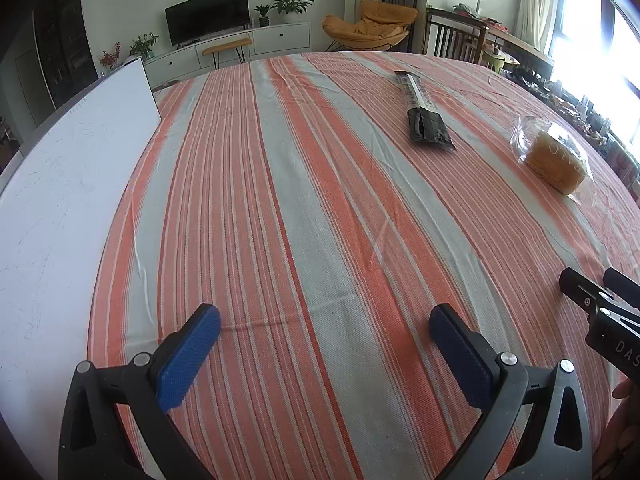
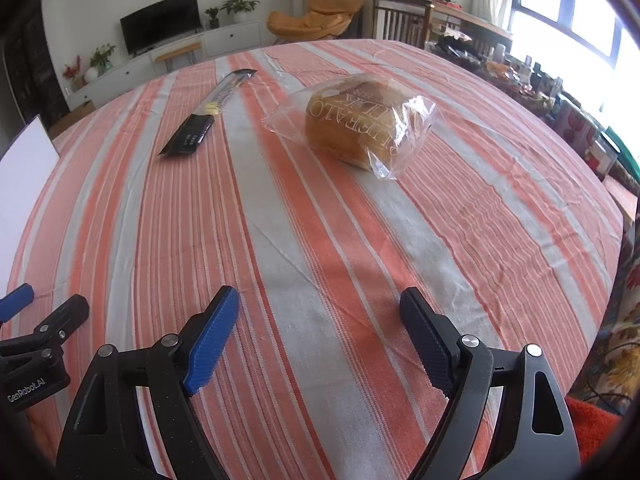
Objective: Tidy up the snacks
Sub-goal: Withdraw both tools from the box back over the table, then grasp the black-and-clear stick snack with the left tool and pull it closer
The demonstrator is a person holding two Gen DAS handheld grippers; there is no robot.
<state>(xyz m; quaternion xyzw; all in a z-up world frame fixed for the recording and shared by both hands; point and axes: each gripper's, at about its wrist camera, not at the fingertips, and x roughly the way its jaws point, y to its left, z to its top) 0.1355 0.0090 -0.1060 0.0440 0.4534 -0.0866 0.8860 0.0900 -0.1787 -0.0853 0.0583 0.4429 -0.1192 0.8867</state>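
Clear-bagged golden loaf point(image 2: 360, 124), white lettering

Two handheld black plastic grippers with blue ribbed finger pads point forward and downward, side by side. The left gripper point(image 1: 325, 328) has its jaws spread wide apart with nothing between them. The right gripper point(image 2: 319, 312) likewise has its jaws standing wide, nothing between the pads. Each gripper shows at the edge of the other's view: the left one's fingers at the far left of the right wrist view, the right one's at the far right of the left wrist view.
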